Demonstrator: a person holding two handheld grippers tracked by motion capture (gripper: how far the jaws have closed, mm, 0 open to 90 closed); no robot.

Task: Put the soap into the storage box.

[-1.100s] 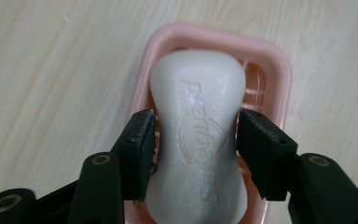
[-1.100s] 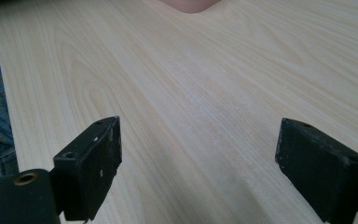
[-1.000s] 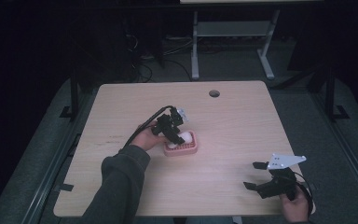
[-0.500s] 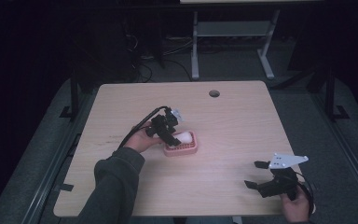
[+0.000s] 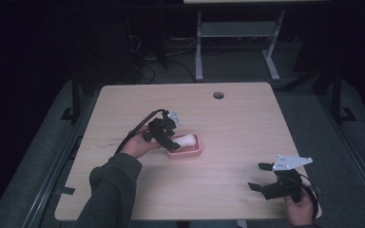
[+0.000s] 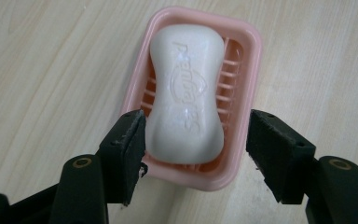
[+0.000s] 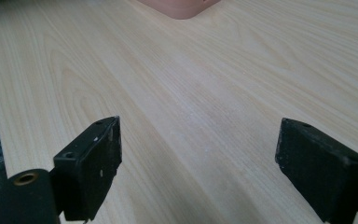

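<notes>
Pale wooden table (image 5: pixel 247 137), rounded at the corners, with a small dark hole (image 5: pixel 218 95) near its far edge. On it, left of centre, a pink soap dish (image 6: pixel 247 60) with a ribbed floor; lying flat inside, a white soap bar (image 6: pixel 186 93), waisted in the middle, embossed lettering facing up. Left gripper (image 6: pixel 196 135) poised over the dish's near end, held in a hand (image 5: pixel 135 145) from a grey-green sleeve (image 5: pixel 111 190). Jaws apart and just been opening, straddling the near end of the soap bar: one pad close against the bar's side, the other standing clear outside the dish rim, so no squeeze on the bar. Right gripper (image 5: pixel 261 176) well apart, near the table's front right corner, jaws spread wide over bare wood, nothing between them; corner of the soap dish far ahead in the right gripper view.
</notes>
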